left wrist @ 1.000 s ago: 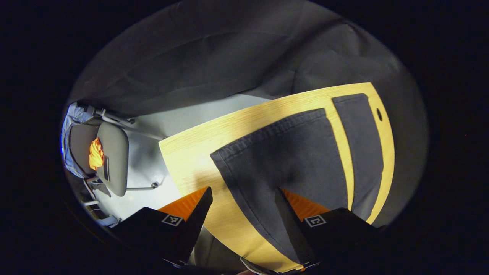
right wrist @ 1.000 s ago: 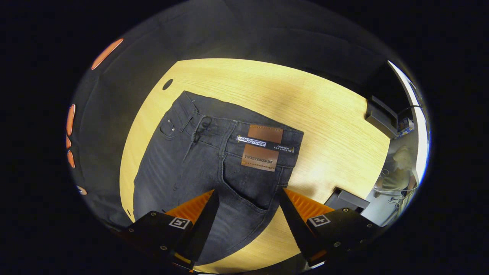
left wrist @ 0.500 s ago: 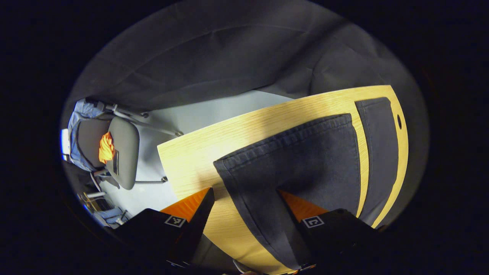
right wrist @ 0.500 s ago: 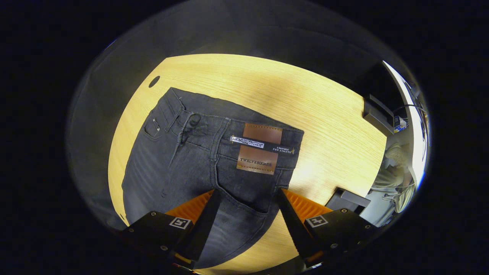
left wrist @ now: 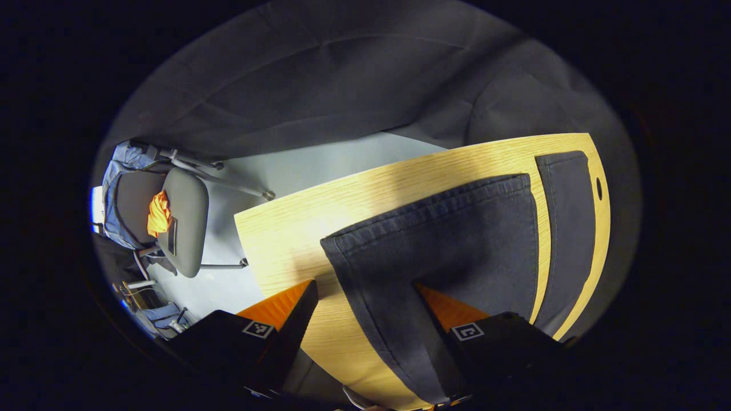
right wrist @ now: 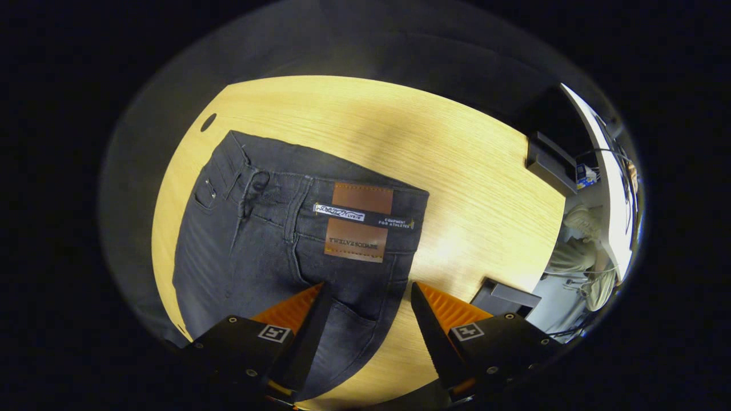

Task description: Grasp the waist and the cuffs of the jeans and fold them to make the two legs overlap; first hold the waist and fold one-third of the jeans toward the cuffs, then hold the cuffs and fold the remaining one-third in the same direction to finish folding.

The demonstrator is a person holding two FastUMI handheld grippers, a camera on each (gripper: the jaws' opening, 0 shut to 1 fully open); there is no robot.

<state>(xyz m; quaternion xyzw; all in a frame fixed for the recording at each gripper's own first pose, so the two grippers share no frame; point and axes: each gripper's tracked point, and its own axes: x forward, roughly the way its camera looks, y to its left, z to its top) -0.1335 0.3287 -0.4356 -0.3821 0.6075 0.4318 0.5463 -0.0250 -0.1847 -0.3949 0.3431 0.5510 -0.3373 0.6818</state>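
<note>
The jeans (right wrist: 285, 240) lay flat on the desk (right wrist: 457, 171), dark against the light wood. In the right gripper view the waist (right wrist: 320, 185) pointed away from the camera, and two brown patches (right wrist: 358, 220) sat on the waistband. The right tool (right wrist: 365, 297) hung above the hip part of the jeans with its fingers wide apart and held nothing. Its left finger stood over the cloth and its right finger (right wrist: 434, 325) stood over bare wood just beside the edge of the jeans.

In the left gripper view the two legs lay side by side with a thin strip of desk (left wrist: 285, 228) between them. The cuff (left wrist: 428, 211) of the nearer leg was in front of the left tool (left wrist: 365, 297). This tool was also wide open and empty, one finger over the wood and the other over the leg. Beyond the desk stood a grey chair (left wrist: 183, 222) on the pale floor (left wrist: 297, 165).
</note>
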